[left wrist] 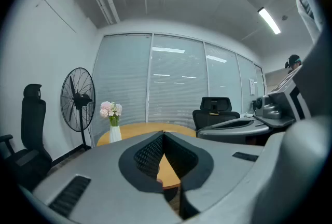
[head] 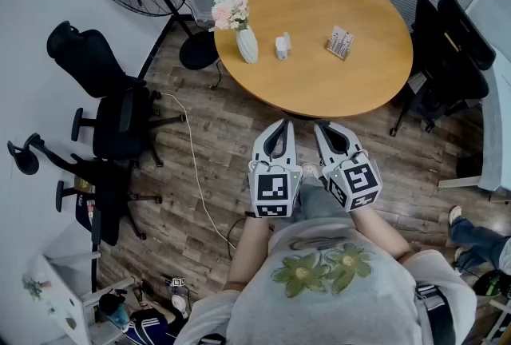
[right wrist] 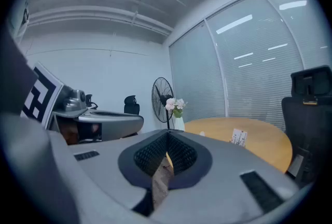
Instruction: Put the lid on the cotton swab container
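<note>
Two grippers, and both are closed with nothing in them. In the left gripper view the left gripper [left wrist: 163, 135] has its black pads meeting at the tips, and the right gripper [right wrist: 167, 136] looks the same in its own view.

There's barely any writing to report. The only clear markings are the black-and-white square patterns on the cubes [head: 273, 193], and those are codes, not words. A small white card [head: 339, 41] on the table [head: 319, 88] has dark print on it, but it's too small to read. The person's grey shirt [head: 319, 295] has a green and yellow flower graphic and no text I can make out.

In the head view the left gripper [head: 279, 125] and right gripper [head: 326, 128] sit side by side in front of the chest. Both are tipped slightly downward, with their tips angled in toward each other. They hang over the wood floor [head: 215, 136], short of the table edge. Bare forearms run back to the shirt.

The container [head: 282, 45] is a little white thing standing on the round table, well apart from both grippers. It sits between the vase [head: 247, 44] of pink flowers and the card. I can't tell from here whether its lid is on.
</note>
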Action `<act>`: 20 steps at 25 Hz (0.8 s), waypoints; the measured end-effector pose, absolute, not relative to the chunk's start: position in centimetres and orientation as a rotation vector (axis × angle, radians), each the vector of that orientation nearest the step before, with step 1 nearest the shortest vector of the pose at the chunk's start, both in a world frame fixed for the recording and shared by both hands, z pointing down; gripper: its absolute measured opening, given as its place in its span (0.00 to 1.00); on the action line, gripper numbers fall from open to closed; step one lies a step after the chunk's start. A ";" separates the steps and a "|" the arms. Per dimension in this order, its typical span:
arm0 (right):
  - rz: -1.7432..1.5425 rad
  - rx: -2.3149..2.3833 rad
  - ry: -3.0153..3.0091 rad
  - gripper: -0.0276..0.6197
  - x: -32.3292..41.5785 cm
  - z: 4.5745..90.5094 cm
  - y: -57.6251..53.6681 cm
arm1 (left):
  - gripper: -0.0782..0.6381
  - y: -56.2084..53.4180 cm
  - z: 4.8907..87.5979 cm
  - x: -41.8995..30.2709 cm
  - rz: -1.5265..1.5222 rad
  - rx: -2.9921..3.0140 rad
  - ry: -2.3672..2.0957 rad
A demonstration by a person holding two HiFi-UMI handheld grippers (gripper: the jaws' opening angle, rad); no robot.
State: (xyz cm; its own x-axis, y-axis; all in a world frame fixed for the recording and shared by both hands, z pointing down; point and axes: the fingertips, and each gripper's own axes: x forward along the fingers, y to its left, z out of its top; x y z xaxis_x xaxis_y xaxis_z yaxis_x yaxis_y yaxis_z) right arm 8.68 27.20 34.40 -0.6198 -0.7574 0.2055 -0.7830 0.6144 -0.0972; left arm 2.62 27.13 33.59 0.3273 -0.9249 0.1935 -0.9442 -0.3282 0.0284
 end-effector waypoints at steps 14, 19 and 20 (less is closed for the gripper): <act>0.258 1.274 -2.711 0.04 8.2 34.5 17.3 | 0.10 17.8 34.5 2.1 0.251 2.384 -1.733; 0.266 1.250 -2.725 0.04 8.4 34.7 13.9 | 0.14 14.5 35.1 2.2 0.263 2.355 -1.737; 0.268 1.243 -2.728 0.04 8.5 34.8 13.2 | 0.14 13.8 35.2 2.3 0.267 2.353 -1.739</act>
State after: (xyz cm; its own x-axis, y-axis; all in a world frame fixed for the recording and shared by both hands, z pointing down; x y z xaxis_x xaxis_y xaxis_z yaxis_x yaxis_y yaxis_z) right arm 8.47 13.21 34.78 -0.6518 -0.7336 0.1923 -0.7570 0.6447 -0.1065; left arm 2.29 13.84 35.20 0.2901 -0.9200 0.2633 -0.9567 -0.2859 0.0551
